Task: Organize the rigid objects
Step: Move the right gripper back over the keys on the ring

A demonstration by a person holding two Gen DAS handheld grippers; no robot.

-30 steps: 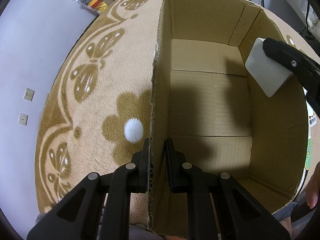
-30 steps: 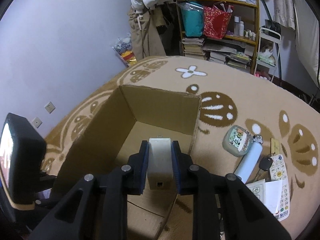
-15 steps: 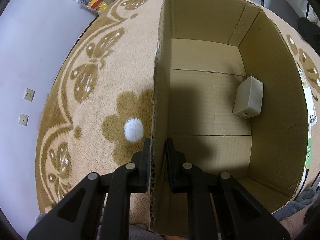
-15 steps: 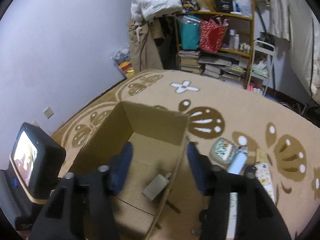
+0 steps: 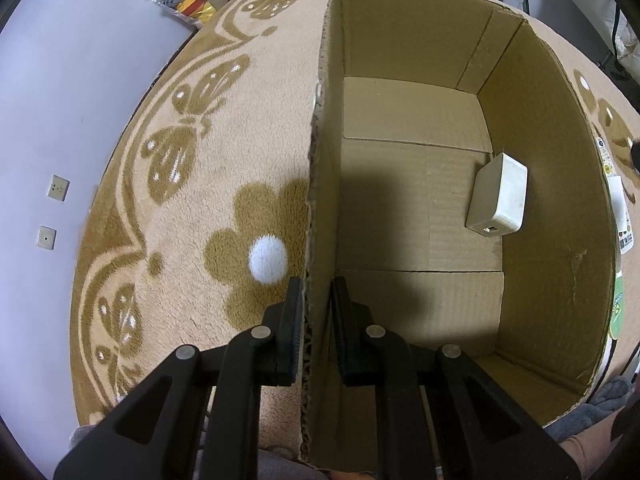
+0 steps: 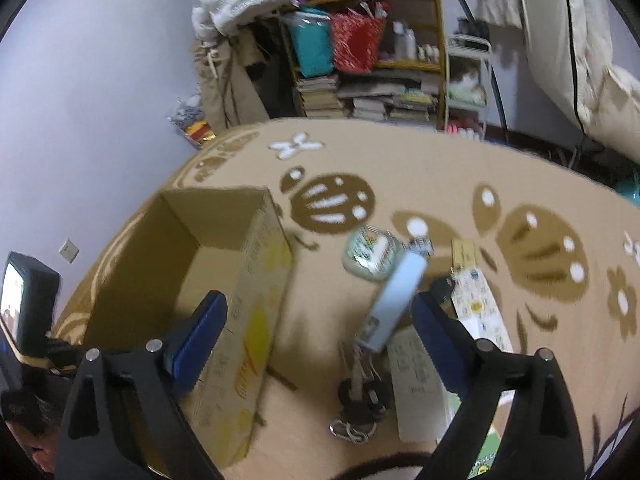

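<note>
Left gripper (image 5: 315,300) pinches the near wall of the cardboard box (image 5: 400,32), one finger outside, one inside. Off-white adapter block (image 5: 498,196) lies on the box floor by the right wall. Right gripper (image 6: 320,320) spread wide, empty, above the carpet (image 6: 420,172) near a pale blue tube (image 6: 396,300), keys (image 6: 358,400) and a round tin (image 6: 370,254) beside the box

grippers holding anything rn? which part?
Left gripper is clamped on the cardboard box, pinching the top edge of its side wall. Right gripper is open and holds nothing.
</note>
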